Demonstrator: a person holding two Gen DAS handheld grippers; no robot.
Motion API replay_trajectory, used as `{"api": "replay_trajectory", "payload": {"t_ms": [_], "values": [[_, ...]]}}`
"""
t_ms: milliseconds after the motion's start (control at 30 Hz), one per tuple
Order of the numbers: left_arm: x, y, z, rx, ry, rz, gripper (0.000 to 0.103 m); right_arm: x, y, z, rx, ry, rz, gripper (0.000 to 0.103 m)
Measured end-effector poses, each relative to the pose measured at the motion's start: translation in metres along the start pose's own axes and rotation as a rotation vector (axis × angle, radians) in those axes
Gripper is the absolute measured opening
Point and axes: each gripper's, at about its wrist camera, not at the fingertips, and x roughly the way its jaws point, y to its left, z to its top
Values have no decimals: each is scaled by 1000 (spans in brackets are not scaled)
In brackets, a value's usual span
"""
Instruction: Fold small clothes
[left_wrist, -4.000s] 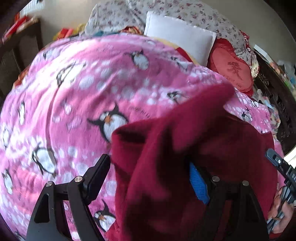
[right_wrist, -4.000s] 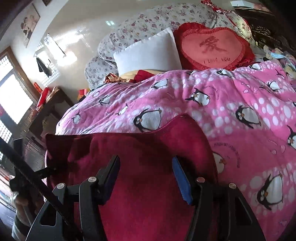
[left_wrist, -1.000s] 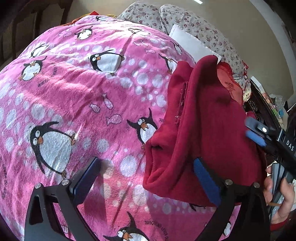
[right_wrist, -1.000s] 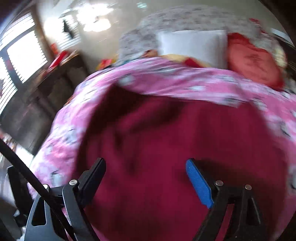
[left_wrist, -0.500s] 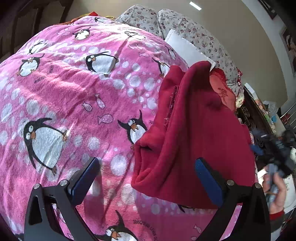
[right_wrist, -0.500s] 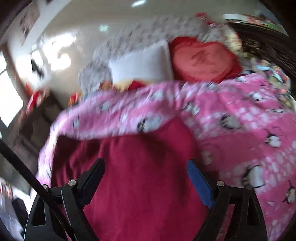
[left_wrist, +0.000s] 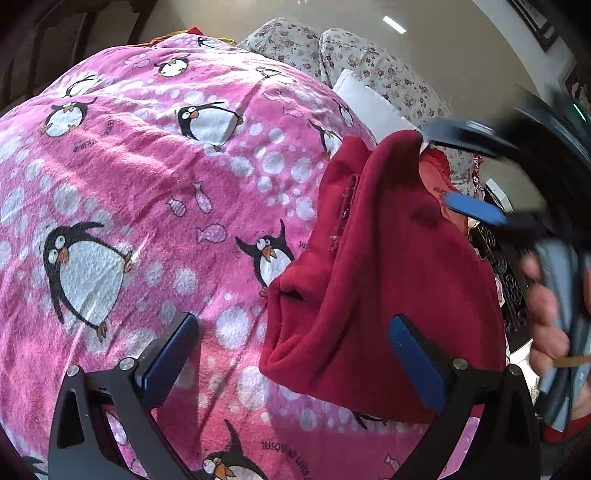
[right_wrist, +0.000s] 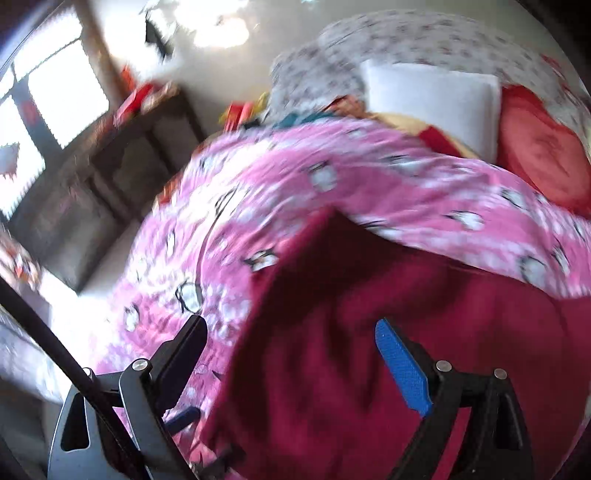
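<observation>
A dark red fleece garment (left_wrist: 384, 266) lies folded on the pink penguin blanket (left_wrist: 155, 206). My left gripper (left_wrist: 291, 332) is open and empty, with the garment's near left corner between its fingers. My right gripper (right_wrist: 291, 339) is open over the garment (right_wrist: 388, 354), which fills the lower right of the blurred right wrist view. The right gripper also shows in the left wrist view (left_wrist: 469, 177), open and blurred above the garment's far right side, held by a hand (left_wrist: 546, 306).
A white pillow (right_wrist: 432, 103), a red heart cushion (right_wrist: 543, 151) and a floral headboard (left_wrist: 369, 62) are at the bed's far end. A dark wooden cabinet (right_wrist: 92, 181) stands beside the bed under a bright window. Dark carved furniture (left_wrist: 506, 266) lies right of the bed.
Both grippers have let go of the garment, which now lies folded on the blanket. The right gripper is swinging over it, its view blurred. The left gripper has held nearly still.
</observation>
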Motion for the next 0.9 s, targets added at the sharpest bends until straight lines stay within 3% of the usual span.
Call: {"api": "replay_trajectory", "payload": {"t_ms": [133,300,400,467,533,567,600,633,667,733,833,900], "values": [[1,3,-2,-4,-3,-10,103,44,25,8,-48,70,-42,95],[2,2,-2,3,-8,-11,103,73,24,11,-70,90,-140,95],[3,2,1,-3,-14,-18,103,79,18,12,-69,72,-152,94],[3,3,3,-8,-15,-33,103,77,18,10,-87,38,-169,84],[3,4,6,-9,-17,-59,101,74,16,6,-113,15,-193,66],[3,4,7,-9,-14,-71,89,69,12,5,-113,5,-170,62],[4,3,7,-6,-9,-81,76,66,9,4,-107,-1,-149,51],[8,2,8,4,16,-98,48,60,6,4,-99,-4,-122,38],[12,0,8,13,46,-109,40,52,2,5,-86,-12,-72,29],[11,1,8,8,50,-105,33,39,-1,4,-74,-22,-31,18],[-7,-10,7,38,29,-150,24,10,-10,1,-61,-59,19,16],[-25,-32,4,119,-6,-161,22,-11,-17,-2,-54,-88,35,15]]}}
